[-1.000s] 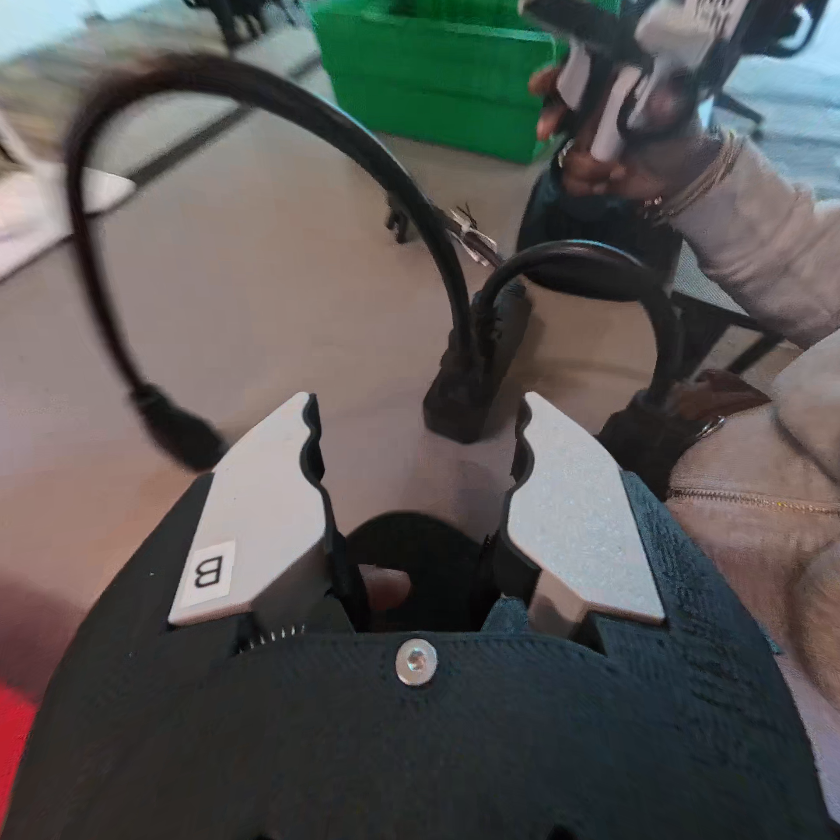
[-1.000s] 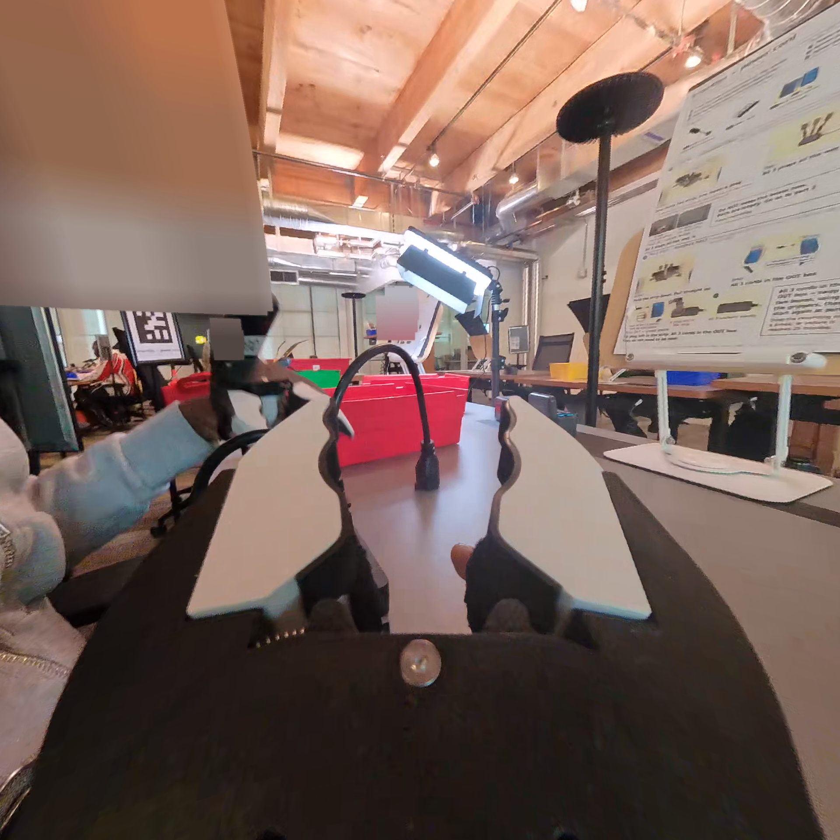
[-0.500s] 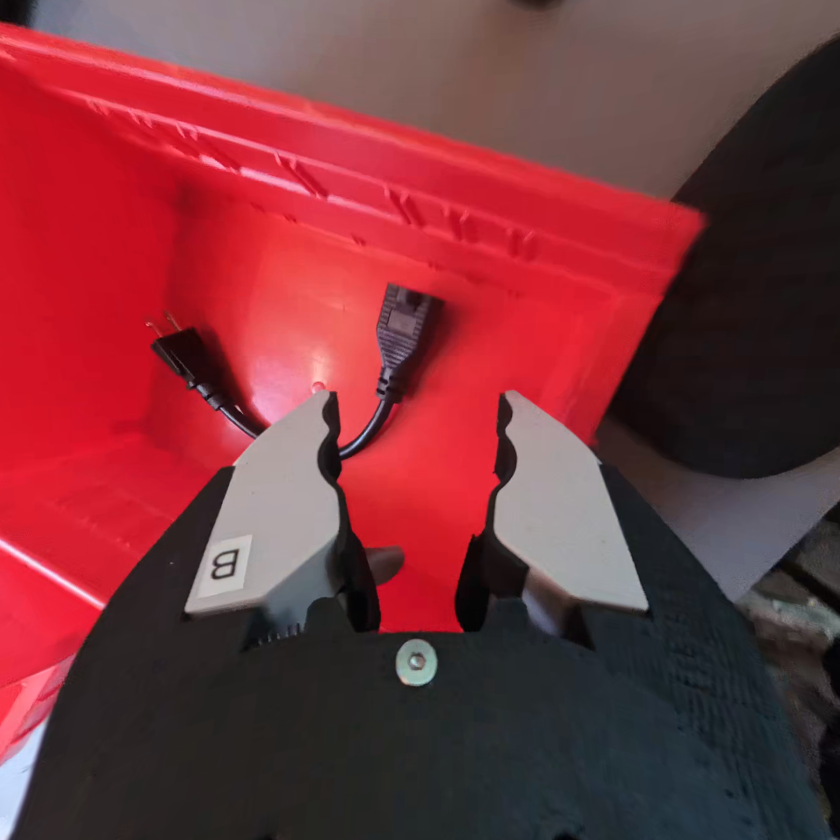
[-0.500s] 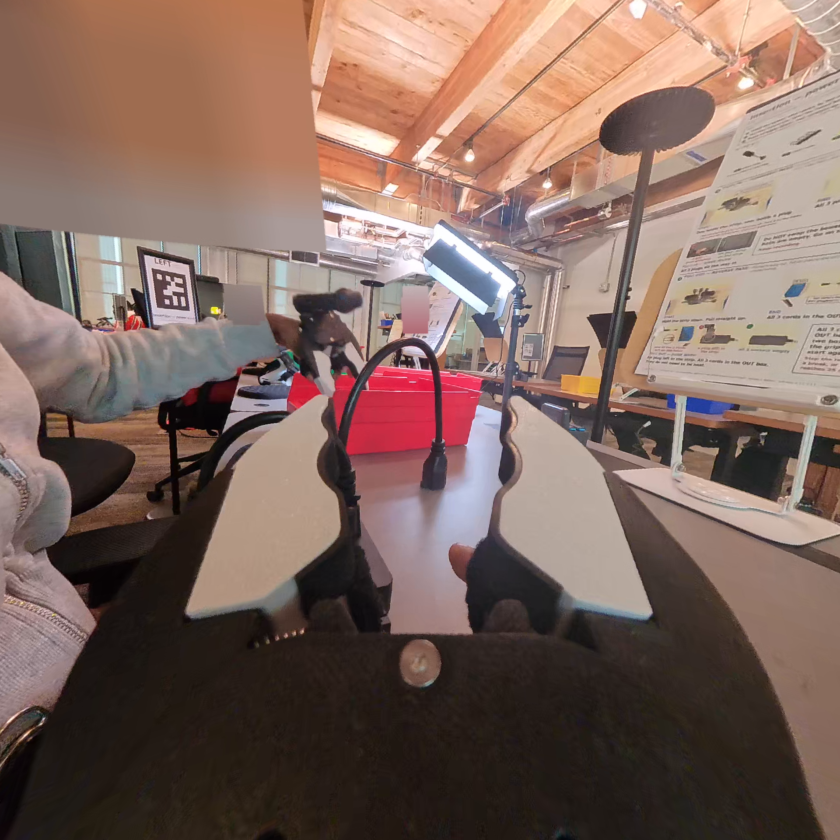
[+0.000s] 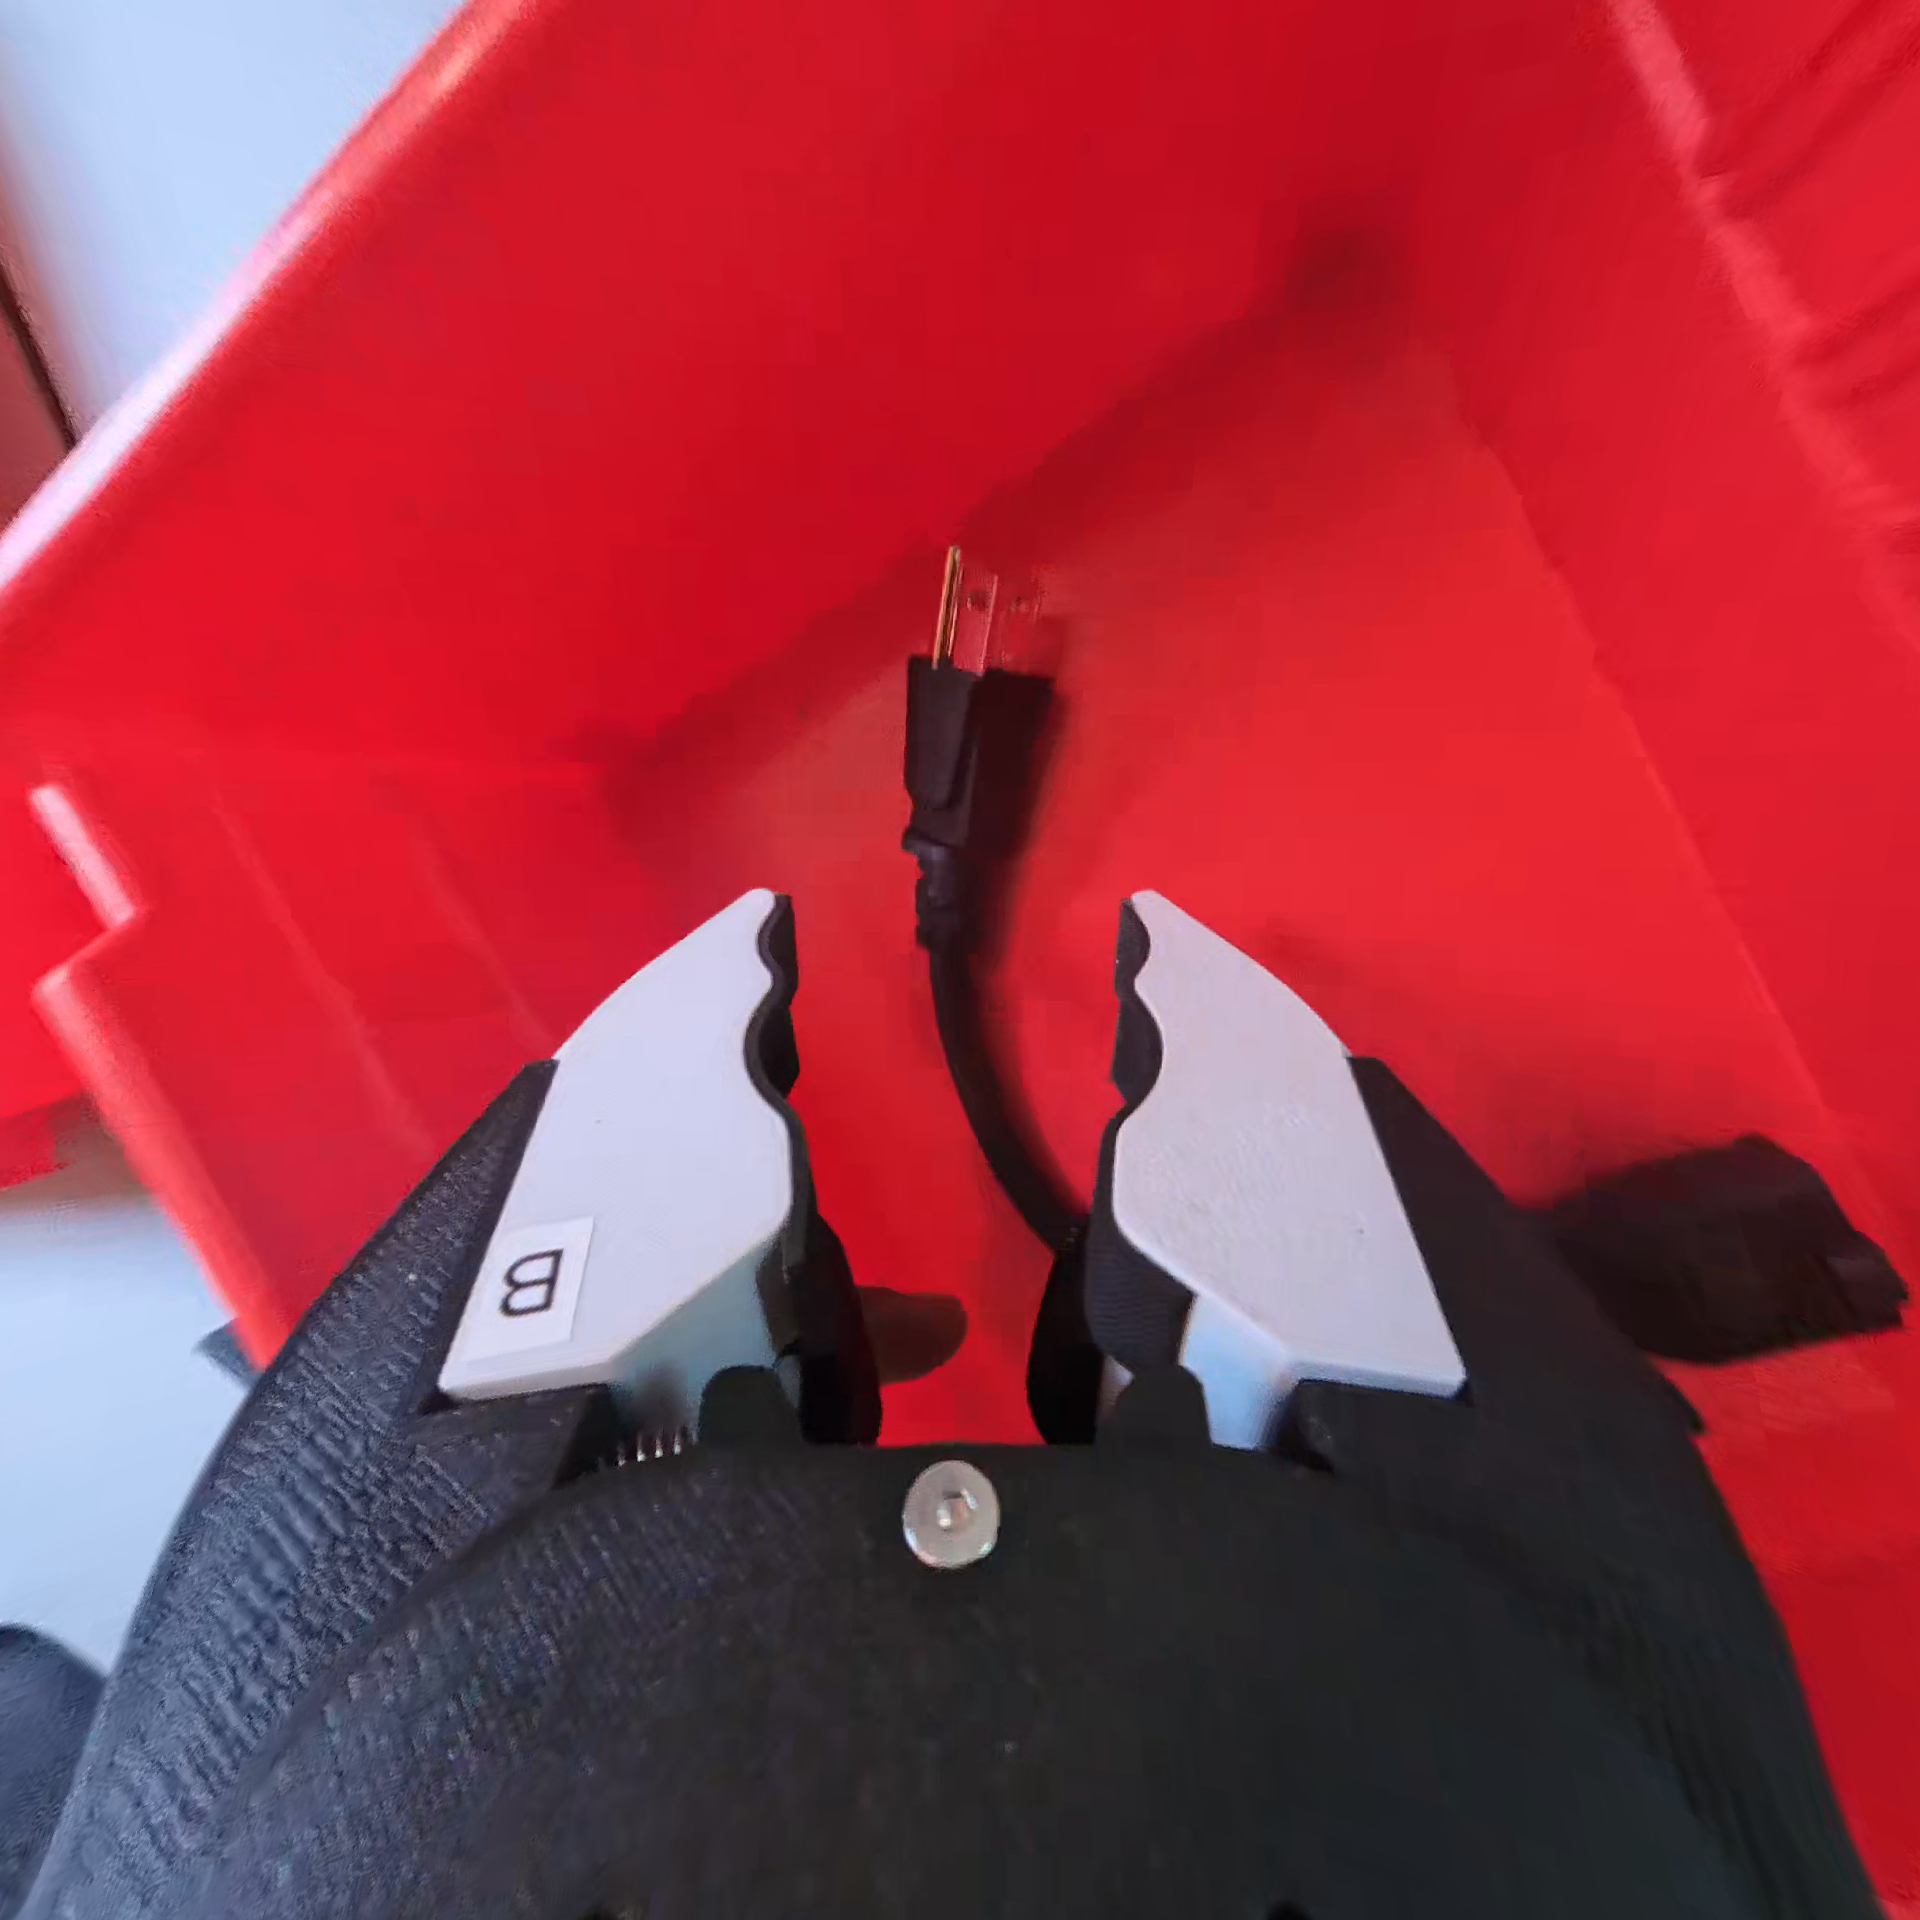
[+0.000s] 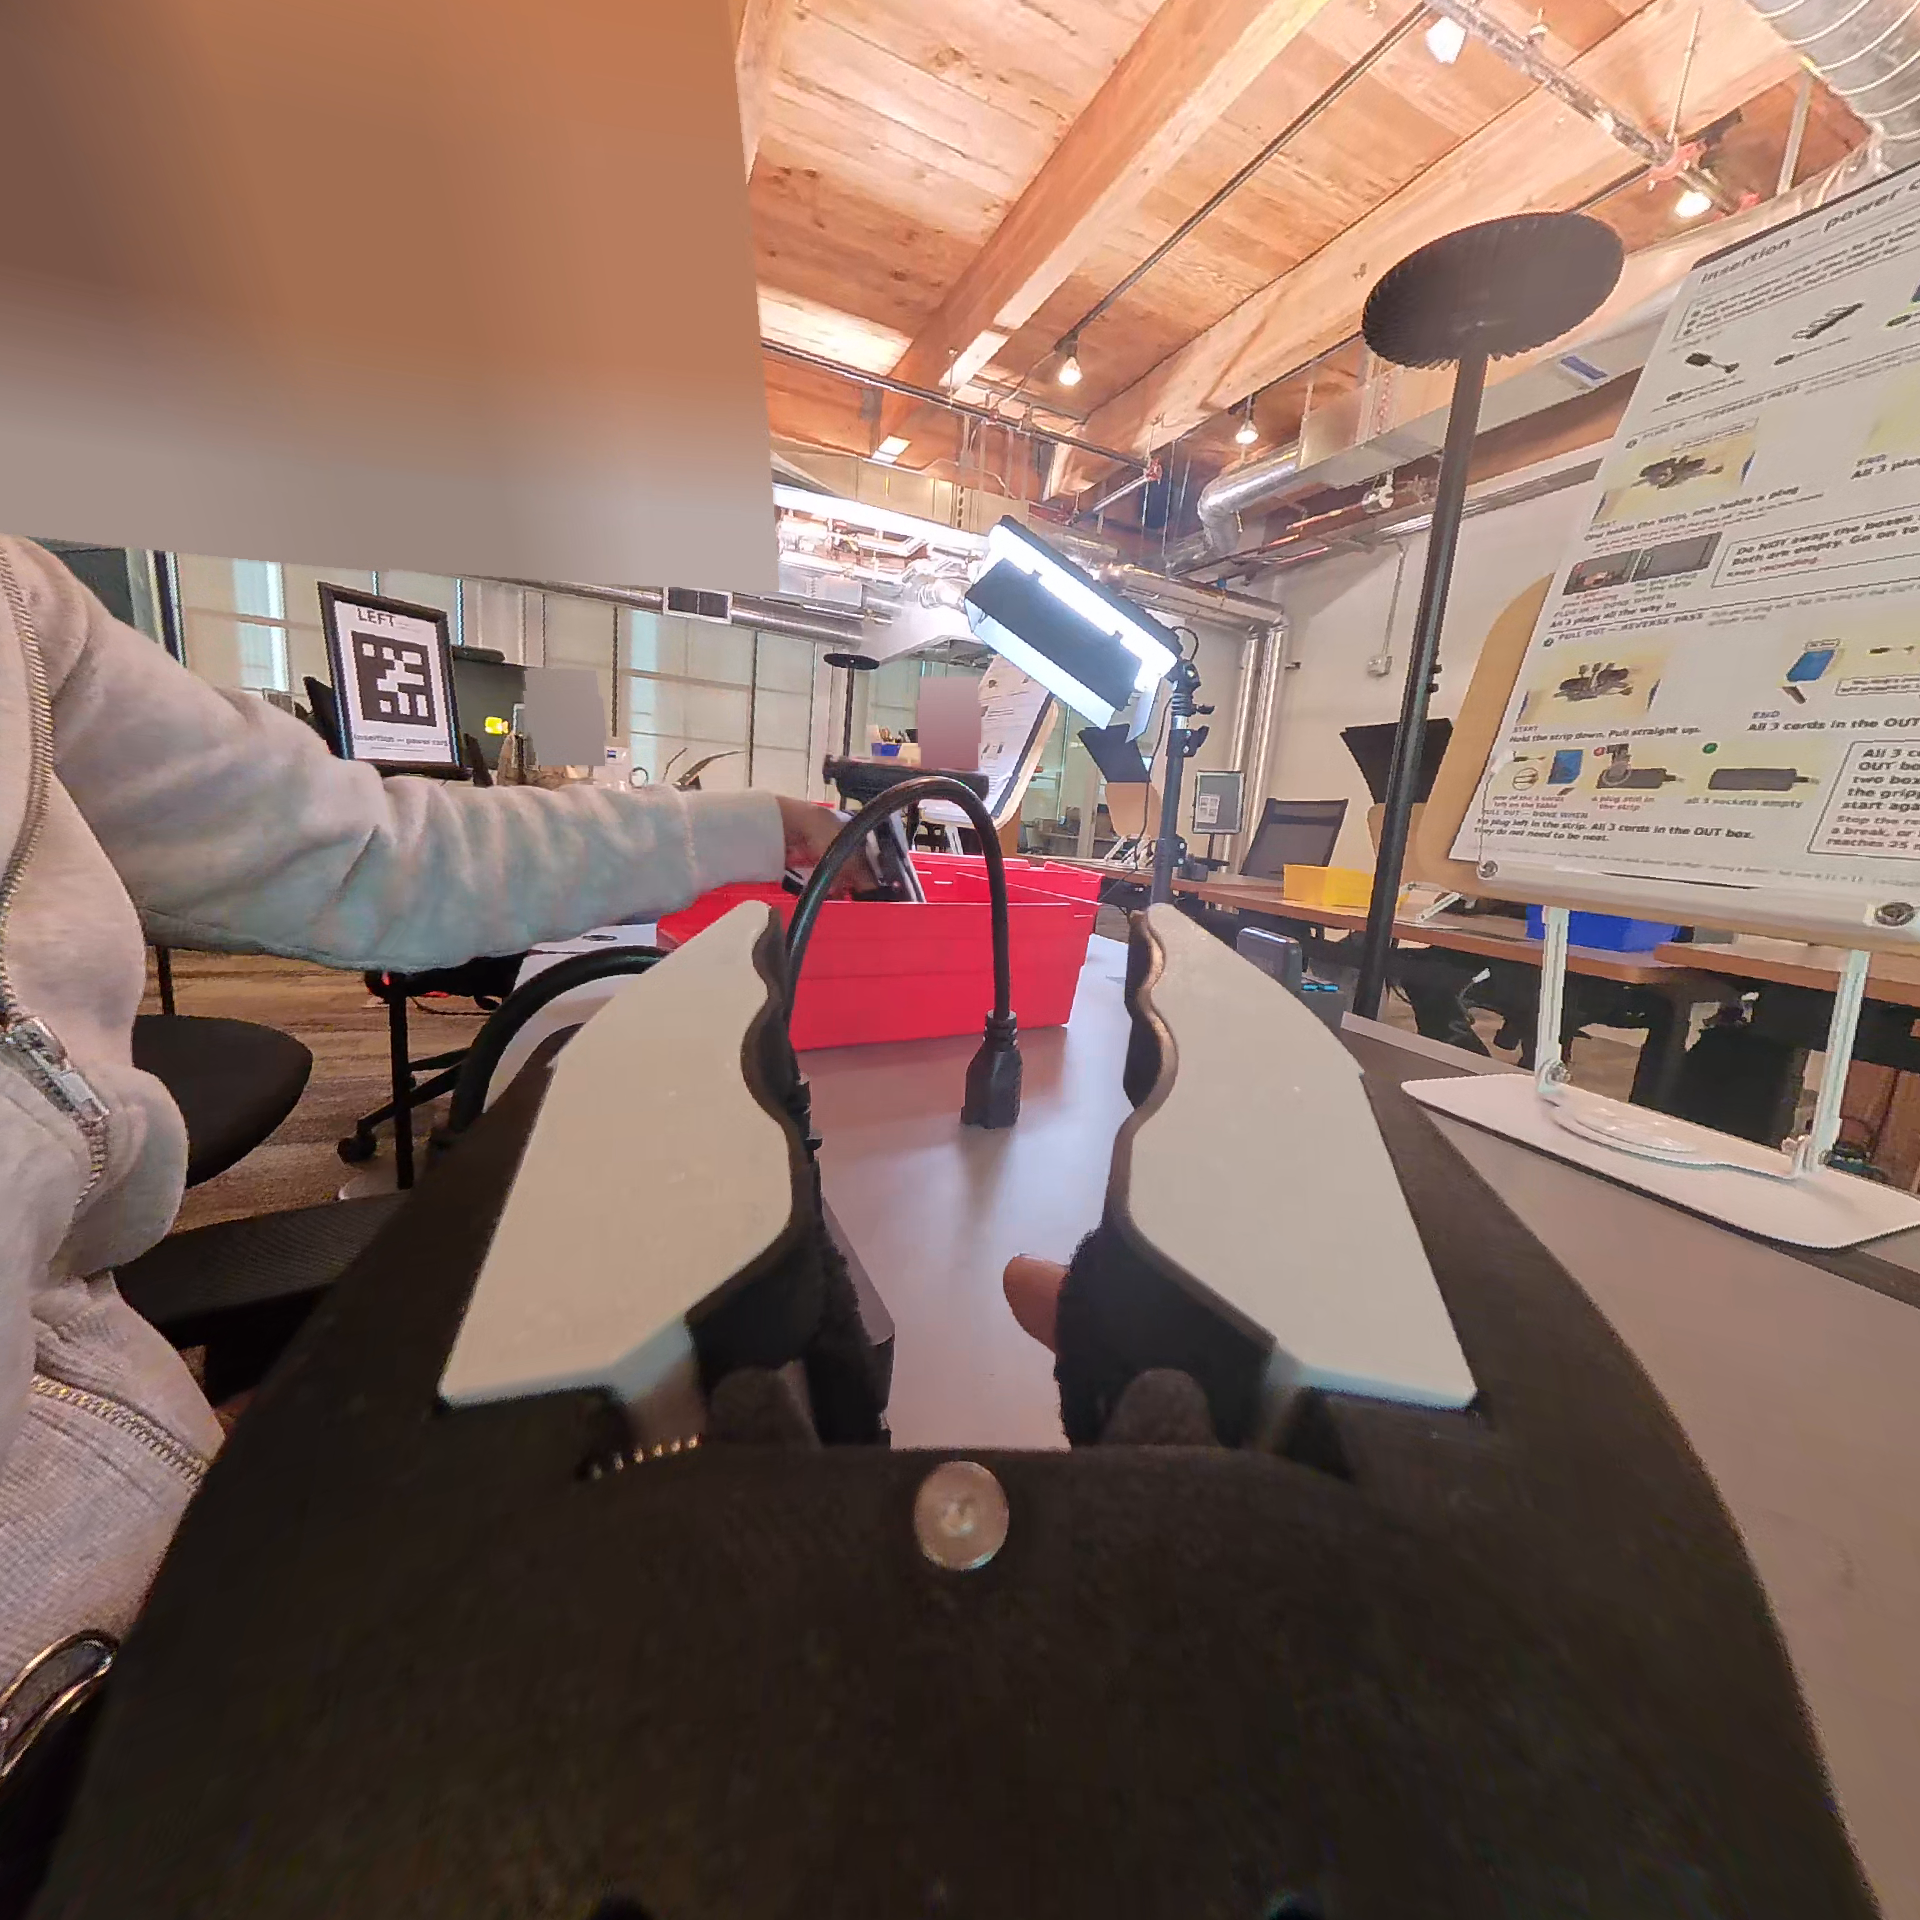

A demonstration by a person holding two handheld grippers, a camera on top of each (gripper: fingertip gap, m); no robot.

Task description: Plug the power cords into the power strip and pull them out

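Left wrist view, left to right:
- Red bin (image 5: 1351, 436): fills the frame; I look down into it.
- My left gripper (image 5: 951, 935): jaws spread apart, holding nothing, poised over the bin floor.
- Black cord (image 5: 987, 1081): lies on the bin floor between my jaws without touching either. Its pronged plug (image 5: 961, 717) points to the far corner; the other end (image 5: 1745, 1268) lies near right, partly hidden by the gripper body.

Right wrist view, left to right:
- Person's grey sleeve (image 6: 343, 831): reaches from the left toward the bin.
- Framed marker card (image 6: 390, 691): far left.
- My right gripper (image 6: 956, 956): jaws apart, nothing between them, low over the grey counter (image 6: 1662, 1382).
- Arched black cord (image 6: 935, 810): just past my jaws, its right end (image 6: 992, 1075) standing upright on the counter; its left end is hidden behind my left jaw.
- Red bin (image 6: 935, 966): far, behind the arch.
- Instruction board on a white stand (image 6: 1714, 582): right.
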